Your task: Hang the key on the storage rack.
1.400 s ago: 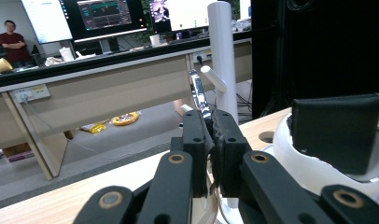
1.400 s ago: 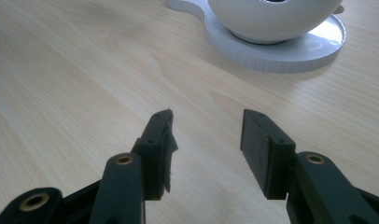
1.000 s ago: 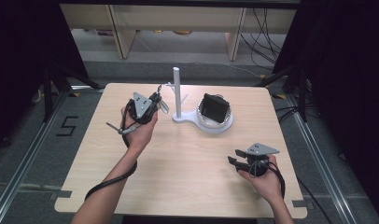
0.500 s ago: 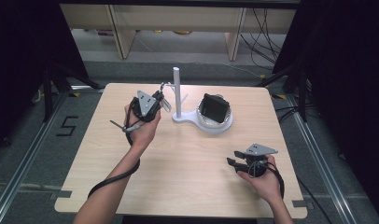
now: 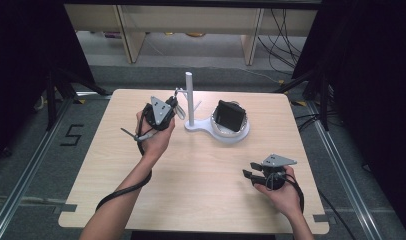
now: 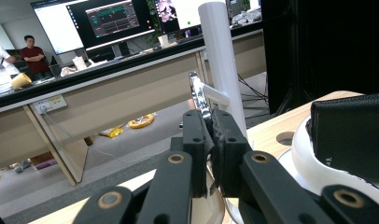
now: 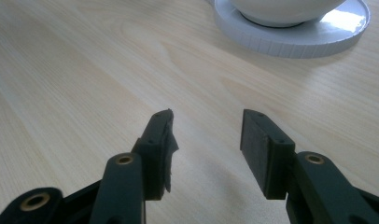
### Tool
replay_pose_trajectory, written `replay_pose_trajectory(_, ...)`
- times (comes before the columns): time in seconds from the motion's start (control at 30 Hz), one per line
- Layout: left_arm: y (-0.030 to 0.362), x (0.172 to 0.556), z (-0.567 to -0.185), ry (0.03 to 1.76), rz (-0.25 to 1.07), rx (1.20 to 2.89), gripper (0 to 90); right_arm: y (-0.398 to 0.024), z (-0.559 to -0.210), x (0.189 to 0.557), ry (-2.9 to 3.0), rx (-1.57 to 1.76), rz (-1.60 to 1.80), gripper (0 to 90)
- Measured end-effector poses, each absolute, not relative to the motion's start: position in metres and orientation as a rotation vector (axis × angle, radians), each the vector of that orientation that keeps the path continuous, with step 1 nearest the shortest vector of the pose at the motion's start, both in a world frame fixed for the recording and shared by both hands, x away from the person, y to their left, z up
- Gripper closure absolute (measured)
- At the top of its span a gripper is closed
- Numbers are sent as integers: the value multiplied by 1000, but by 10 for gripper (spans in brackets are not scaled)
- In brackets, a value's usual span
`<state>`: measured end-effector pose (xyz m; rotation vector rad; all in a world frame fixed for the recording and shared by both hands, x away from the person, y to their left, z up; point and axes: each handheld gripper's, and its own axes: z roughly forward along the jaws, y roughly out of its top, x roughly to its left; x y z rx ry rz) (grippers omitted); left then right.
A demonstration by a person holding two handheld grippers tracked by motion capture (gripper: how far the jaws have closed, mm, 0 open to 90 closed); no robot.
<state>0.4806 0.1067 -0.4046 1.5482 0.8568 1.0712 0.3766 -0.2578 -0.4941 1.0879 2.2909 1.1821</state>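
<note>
As far as I can tell, stage: mid-hang, the shiny piece isn't on the stand yet
Landmark: white post (image 5: 189,97) of the little stand, toward the far side of the worktop (image 5: 201,175)
Left gripper (image 6: 208,126): fingers clenched on a thin shiny metal piece (image 6: 197,93), maybe a ring or clasp, can't say which
Where the metal piece is: up in the air just beside the post, right next to its short side peg (image 6: 218,97); touching the peg or not, I can't tell
Right gripper (image 7: 206,135): fingers released, nothing between them, resting low on the worktop well apart from the post, on the person's side
Dish (image 5: 231,136): white, joined to the post's base on the other side from the left gripper, with a black thing (image 5: 230,116) sitting in it
Done, I reckon: metal piece picked up and brought to the post
Left to do: loop it over the peg, let go, back the hand off
Watch out: the peg is short, so it could slip off on release
</note>
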Motion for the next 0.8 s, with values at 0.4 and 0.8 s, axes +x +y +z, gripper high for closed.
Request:
replay_pose_trajectory(0.4, 104, 483, -406, 846, 1077, 1574, 845, -257, -494, 376, 2298, 1110, 1188, 554)
replay_pose_trajectory(0.8, 101, 484, -406, 833, 1075, 1601, 838, -257, -495, 377, 2305, 1089, 1178, 554)
